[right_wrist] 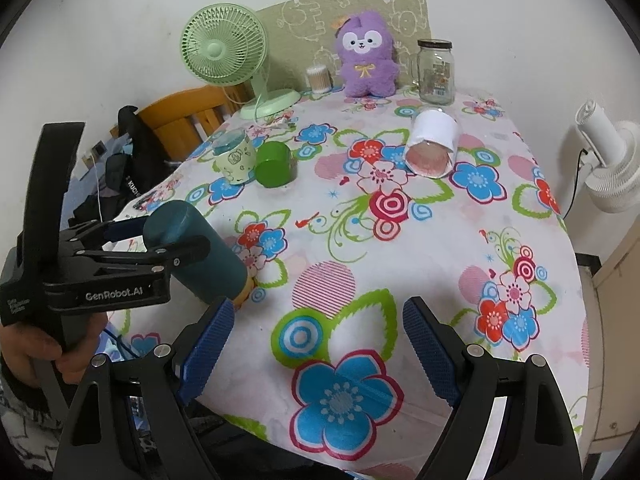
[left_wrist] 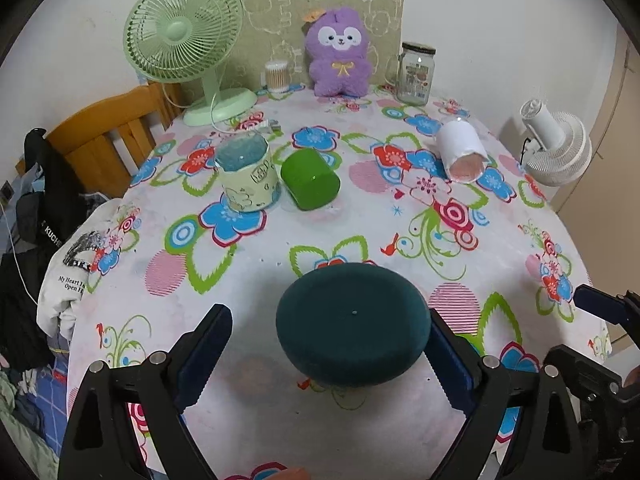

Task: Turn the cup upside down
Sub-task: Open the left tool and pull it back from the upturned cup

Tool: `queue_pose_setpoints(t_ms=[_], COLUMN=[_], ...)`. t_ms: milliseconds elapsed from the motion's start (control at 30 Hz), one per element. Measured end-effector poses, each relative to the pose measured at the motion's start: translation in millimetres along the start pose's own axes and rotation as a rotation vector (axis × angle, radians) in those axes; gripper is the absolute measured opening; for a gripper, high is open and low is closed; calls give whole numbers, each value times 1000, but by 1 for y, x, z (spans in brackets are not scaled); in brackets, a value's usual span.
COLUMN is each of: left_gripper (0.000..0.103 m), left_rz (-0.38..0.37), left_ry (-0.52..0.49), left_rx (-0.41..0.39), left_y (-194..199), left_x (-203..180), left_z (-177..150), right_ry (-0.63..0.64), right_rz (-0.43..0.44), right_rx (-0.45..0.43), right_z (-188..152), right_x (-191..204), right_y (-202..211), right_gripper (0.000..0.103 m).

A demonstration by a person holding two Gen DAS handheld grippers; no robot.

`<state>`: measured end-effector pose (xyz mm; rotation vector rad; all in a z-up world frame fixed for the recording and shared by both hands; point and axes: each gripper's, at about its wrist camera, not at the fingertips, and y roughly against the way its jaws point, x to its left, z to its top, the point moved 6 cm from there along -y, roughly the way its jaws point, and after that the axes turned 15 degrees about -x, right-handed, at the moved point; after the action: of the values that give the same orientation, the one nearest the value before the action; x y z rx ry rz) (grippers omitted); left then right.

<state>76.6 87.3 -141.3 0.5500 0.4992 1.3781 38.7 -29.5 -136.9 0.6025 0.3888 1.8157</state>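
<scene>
The left tongs point(right_wrist: 160, 240) pinch the dark teal cup point(right_wrist: 192, 248), seemingly tilted base-forward above the bench point(right_wrist: 400, 240); the right tongs point(right_wrist: 320, 344) are spread, holding nothing.

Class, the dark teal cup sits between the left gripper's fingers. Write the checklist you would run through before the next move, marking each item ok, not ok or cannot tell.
1. Left gripper straddles the dark teal cup: ok.
2. Both pads pressing the cup: cannot tell; a gap shows on one side in the left wrist view.
3. Cup's base faces away from the gripper: ok.
4. Cup lifted off the table: cannot tell.
5. Right gripper open and holding nothing: ok.
6. Green cup and patterned cup stand well away from the teal one: ok.
</scene>
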Motion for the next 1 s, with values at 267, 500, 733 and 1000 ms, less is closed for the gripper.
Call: queue_pose_setpoints(t_ms=[267,500,733,1000], left_gripper=[99,99,102,102], left_rz=[-58,-100,-110,-119], left_ry=[23,51,63,66], left_rx=[-41,-56,-110,-182], left_y=[14,24,41,58], left_x=[3,6,12,20], left_z=[11,18,29,43], right_ry=[42,41,41,67], right_rz=[-11,3,3,-15], right_rx=[-24,-64,-97,-161], right_z=[15,31,46,64], right_x=[17,20,23,37], right_y=[2,14,22,30], right_gripper=[88,88,88,88])
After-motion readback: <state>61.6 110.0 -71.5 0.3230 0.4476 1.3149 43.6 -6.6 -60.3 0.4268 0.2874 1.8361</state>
